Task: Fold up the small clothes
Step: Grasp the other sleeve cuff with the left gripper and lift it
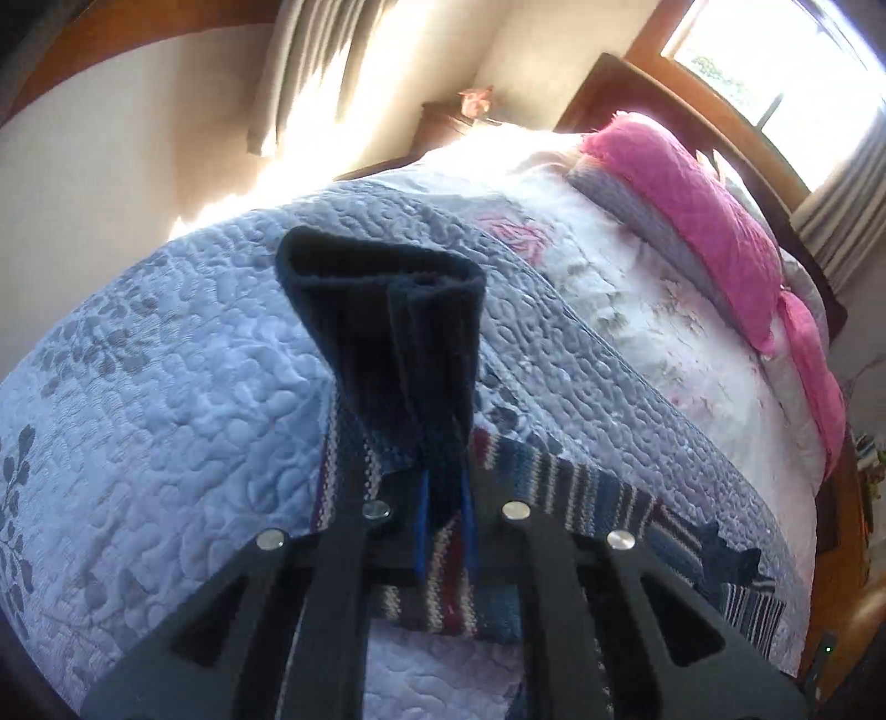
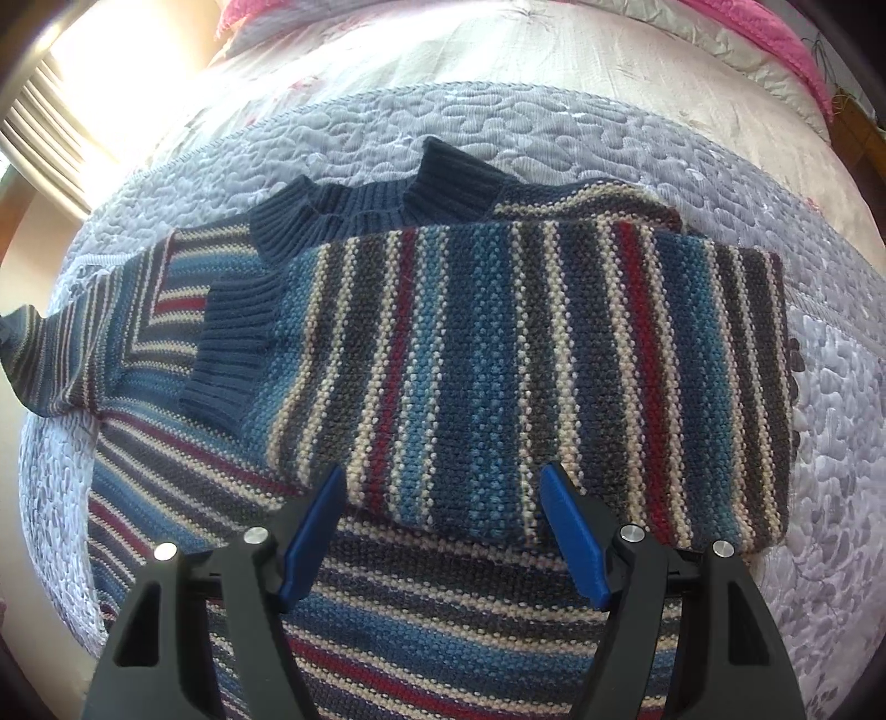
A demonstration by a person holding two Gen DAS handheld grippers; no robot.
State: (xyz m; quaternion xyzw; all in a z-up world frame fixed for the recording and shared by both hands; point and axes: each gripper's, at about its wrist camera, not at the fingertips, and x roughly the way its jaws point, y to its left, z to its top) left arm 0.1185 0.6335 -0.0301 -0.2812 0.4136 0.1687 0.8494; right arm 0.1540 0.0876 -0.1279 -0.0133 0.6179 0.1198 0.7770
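Note:
A striped knit sweater (image 2: 470,343) in blue, red, cream and grey lies on the quilted bed cover (image 2: 554,127). One sleeve is folded across its body, and the navy ribbed cuff (image 2: 232,354) of that sleeve rests at the left. The navy collar (image 2: 376,205) sits at the far edge. My right gripper (image 2: 443,487) stands open just above the folded sleeve, with nothing between its blue pads. In the left wrist view my left gripper (image 1: 443,482) is shut on the other sleeve's navy cuff (image 1: 387,310), which is lifted above the bed. The sweater body (image 1: 598,498) lies below it.
The bed is covered by a blue-grey quilt (image 1: 166,387) with leaf prints. Pink pillows (image 1: 692,210) lie by the wooden headboard (image 1: 637,83) at the far right. Curtains (image 1: 310,66) and a sunlit window (image 1: 775,50) are behind. A small dresser (image 1: 443,122) stands in the corner.

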